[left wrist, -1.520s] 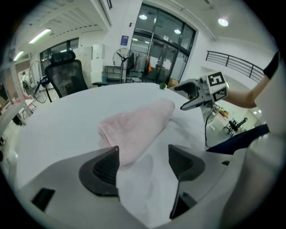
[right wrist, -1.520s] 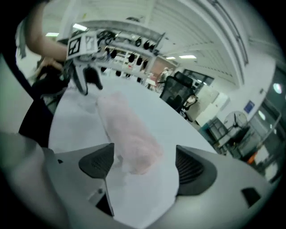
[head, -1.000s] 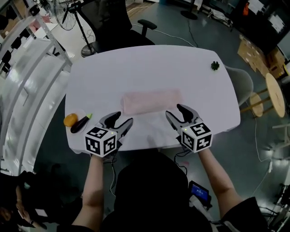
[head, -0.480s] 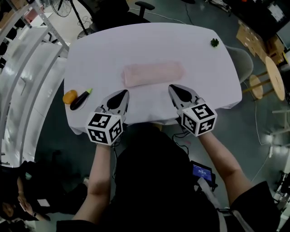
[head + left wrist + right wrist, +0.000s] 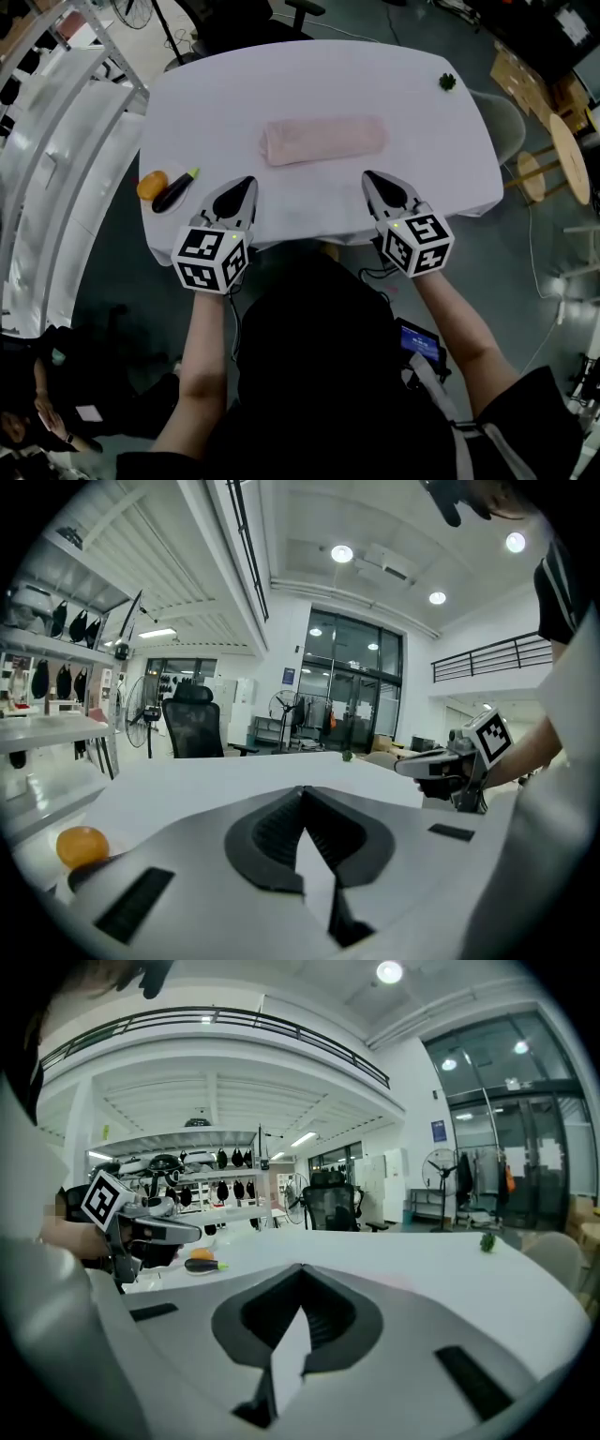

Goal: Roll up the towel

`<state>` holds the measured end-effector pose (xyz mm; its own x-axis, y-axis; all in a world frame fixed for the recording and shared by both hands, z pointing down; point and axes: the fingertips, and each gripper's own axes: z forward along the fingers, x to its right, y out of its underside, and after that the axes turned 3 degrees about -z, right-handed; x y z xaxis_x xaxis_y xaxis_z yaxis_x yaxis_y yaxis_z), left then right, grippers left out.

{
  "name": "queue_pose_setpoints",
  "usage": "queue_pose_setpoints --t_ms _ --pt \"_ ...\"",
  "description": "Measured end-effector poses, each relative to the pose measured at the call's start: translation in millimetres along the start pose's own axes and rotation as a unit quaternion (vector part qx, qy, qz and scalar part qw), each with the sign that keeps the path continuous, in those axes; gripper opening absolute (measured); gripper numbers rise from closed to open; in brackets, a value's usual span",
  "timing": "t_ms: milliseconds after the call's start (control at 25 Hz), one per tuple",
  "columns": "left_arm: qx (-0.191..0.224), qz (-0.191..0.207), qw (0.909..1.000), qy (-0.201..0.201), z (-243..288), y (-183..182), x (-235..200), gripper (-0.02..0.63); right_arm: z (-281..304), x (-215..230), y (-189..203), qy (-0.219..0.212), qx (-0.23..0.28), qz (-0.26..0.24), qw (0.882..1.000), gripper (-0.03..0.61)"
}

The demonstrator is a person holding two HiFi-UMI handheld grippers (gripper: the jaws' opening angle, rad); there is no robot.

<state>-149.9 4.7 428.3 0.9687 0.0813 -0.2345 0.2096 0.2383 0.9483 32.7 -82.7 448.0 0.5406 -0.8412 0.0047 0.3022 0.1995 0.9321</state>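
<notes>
Left tongs (image 5: 241, 184) and right tongs (image 5: 370, 178) pressed together, empty, near the towel (image 5: 323, 140); unpinned, its roll may slacken.

Both arms out front, bare left forearm (image 5: 201, 349) and right forearm (image 5: 461, 330) reaching forward from the body. The left gripper (image 5: 244, 183) and right gripper (image 5: 369, 178) are level with each other and well apart, both pointing away from the person and tipped slightly downward. On each, the fingers (image 5: 270, 834) are closed tip to tip with nothing between them.
</notes>
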Motion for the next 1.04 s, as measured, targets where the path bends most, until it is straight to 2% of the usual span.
queue_pose_setpoints --t_ms 400,1040 --pt "-0.005 0.005 1.0000 -0.006 -1.6 6.3 -4.8 0.012 0.7 6.4 1.6 0.005 -0.005 -0.003 1.000 0.008" --pt "-0.021 -0.011 0.9996 -0.014 5.1 24.4 -2.3 0.012 -11.5 23.2 16.6 0.029 -0.008 0.008 1.000 0.008"
